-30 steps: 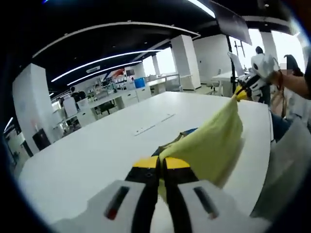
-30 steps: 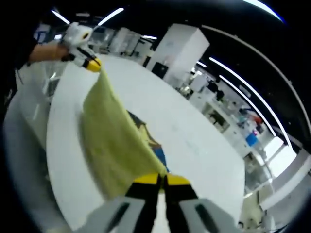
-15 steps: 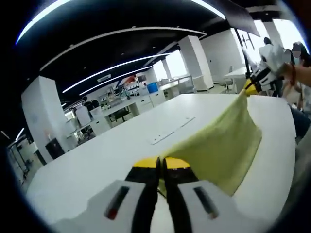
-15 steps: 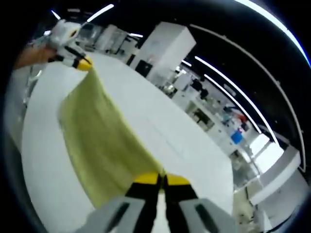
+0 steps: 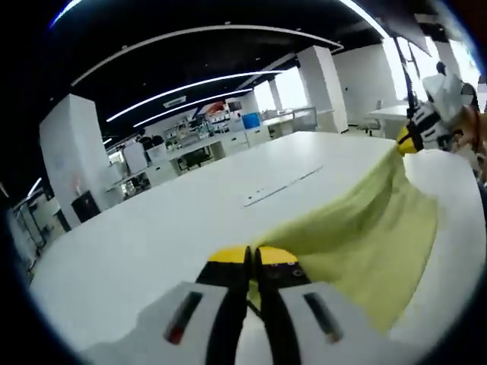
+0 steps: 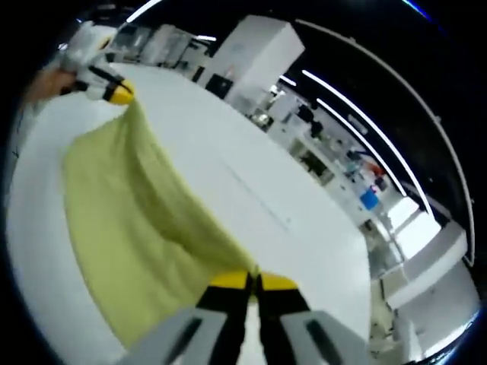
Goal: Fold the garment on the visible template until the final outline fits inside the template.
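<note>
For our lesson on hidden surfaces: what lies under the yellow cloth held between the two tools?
Around the yellow cloth the white table shows, so the table lies under it. Anything lying on the table beneath the cloth is covered and cannot be seen.

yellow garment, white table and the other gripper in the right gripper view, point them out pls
yellow garment [image 6: 129, 220], right gripper view, mid cloth
white table [image 6: 281, 228], right gripper view, bare top
left gripper [image 6: 118, 93], right gripper view, yellow tips
</note>
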Action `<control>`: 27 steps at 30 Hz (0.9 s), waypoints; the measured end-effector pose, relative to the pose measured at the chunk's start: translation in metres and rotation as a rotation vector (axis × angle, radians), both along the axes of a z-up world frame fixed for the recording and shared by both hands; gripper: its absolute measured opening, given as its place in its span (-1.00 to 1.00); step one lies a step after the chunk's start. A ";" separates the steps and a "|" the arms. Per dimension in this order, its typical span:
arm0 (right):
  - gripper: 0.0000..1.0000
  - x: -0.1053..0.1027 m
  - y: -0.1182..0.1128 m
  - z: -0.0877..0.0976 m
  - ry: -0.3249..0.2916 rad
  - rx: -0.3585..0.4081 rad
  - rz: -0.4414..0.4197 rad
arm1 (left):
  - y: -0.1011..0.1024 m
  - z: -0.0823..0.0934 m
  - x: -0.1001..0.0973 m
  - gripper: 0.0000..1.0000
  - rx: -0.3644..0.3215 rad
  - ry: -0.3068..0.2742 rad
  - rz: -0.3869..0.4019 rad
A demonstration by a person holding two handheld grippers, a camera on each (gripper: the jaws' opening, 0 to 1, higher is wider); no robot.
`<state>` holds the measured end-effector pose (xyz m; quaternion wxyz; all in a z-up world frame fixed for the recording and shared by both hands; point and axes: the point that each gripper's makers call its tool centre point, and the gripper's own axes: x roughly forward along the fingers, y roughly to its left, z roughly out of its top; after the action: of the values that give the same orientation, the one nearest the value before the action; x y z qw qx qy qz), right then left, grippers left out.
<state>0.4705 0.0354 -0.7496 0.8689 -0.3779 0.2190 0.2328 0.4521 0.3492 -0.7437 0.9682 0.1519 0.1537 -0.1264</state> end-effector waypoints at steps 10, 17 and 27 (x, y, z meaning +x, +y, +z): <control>-1.00 0.030 0.002 -0.046 0.055 -0.090 -0.002 | 0.001 -0.047 0.024 -1.00 0.035 0.083 0.004; -1.00 0.038 -0.001 -0.071 0.117 -0.049 -0.014 | 0.002 -0.071 0.034 -1.00 0.054 0.128 -0.007; -0.98 0.039 -0.006 -0.094 0.167 -0.006 -0.016 | 0.001 -0.091 0.035 -0.99 0.110 0.168 -0.025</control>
<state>0.5097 0.0297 -0.8439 0.8483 -0.3580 0.2945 0.2559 0.4869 0.3502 -0.8352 0.9404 0.1958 0.2390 -0.1418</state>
